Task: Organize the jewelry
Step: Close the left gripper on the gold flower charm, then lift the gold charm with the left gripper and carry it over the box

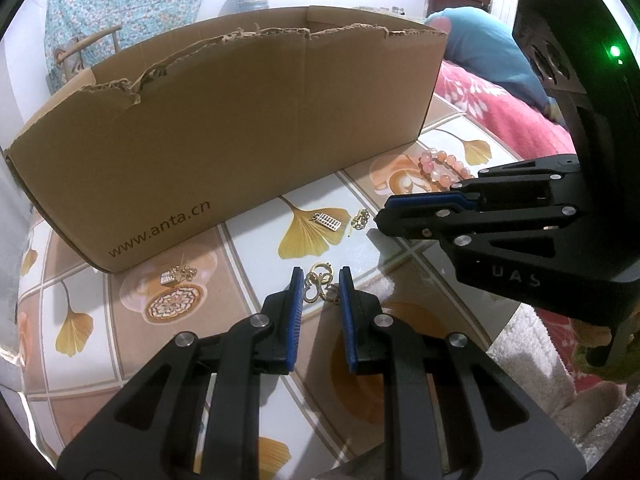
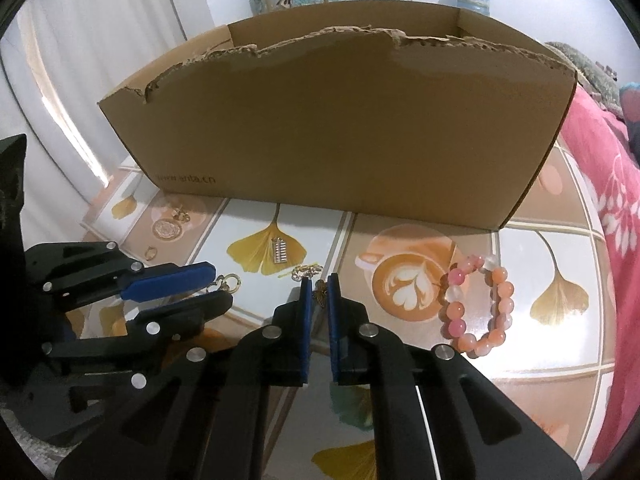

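My left gripper rests low on the table, its blue pads closed against a gold clasp-and-chain piece; the right wrist view shows that gripper with the gold clasp piece at its tips. My right gripper is shut on a small bronze leaf-shaped charm. In the left wrist view the right gripper comes in from the right, jaws together. A pink bead bracelet lies to its right. A small abacus charm and a gold cluster lie just beyond.
A tall cardboard box with a torn top edge stands across the back of the table. More gold pieces lie near its left corner, and a ring. A pink blanket borders the right side.
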`<action>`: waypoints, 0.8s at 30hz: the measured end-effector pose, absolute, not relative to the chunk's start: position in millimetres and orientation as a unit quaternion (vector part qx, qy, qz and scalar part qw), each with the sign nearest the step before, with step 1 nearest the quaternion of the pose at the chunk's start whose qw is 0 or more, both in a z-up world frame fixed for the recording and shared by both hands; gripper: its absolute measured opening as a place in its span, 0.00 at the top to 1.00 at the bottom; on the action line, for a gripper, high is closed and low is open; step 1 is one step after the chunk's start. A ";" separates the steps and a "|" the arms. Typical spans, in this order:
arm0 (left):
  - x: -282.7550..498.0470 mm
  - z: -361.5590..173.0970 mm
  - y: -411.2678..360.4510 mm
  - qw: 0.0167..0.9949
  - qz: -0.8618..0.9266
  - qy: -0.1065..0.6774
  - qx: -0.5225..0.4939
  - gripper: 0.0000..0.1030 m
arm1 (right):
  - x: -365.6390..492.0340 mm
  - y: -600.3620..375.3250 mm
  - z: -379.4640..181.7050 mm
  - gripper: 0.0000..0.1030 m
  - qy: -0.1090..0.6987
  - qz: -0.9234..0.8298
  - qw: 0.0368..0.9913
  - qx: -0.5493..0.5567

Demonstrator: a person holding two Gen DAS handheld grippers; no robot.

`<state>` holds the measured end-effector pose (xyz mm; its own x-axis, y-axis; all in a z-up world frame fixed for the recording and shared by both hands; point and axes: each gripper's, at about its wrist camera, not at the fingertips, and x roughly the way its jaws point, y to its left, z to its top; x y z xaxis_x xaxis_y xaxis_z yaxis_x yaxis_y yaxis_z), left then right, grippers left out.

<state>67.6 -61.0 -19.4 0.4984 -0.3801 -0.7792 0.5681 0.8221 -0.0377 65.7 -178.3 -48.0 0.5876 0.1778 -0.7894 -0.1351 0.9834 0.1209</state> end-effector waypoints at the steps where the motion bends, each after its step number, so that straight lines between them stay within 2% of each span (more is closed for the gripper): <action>1: 68.1 -18.9 -60.4 0.858 -0.277 0.418 0.110 0.84 | 64.8 -179.1 -47.2 0.93 0.444 0.087 0.892 0.023; 14: 57.0 0.1 -53.5 0.870 -0.277 0.390 0.120 0.84 | 43.8 -195.9 -21.2 0.93 0.414 0.085 0.906 0.020; 15: 55.7 4.0 -53.3 0.873 -0.277 0.383 0.121 0.92 | 42.5 -196.3 -16.9 0.93 0.410 0.085 0.908 0.019; 24: 63.5 78.1 -45.2 0.901 -0.299 0.296 0.108 0.94 | 30.5 -196.1 65.3 0.93 0.320 0.111 0.941 -0.009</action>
<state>63.5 -45.2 78.1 0.6470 -0.4744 -0.5970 0.6015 0.7987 0.0173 30.5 -196.1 65.3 0.7709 0.2025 -0.6038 -0.2138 0.9754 0.0542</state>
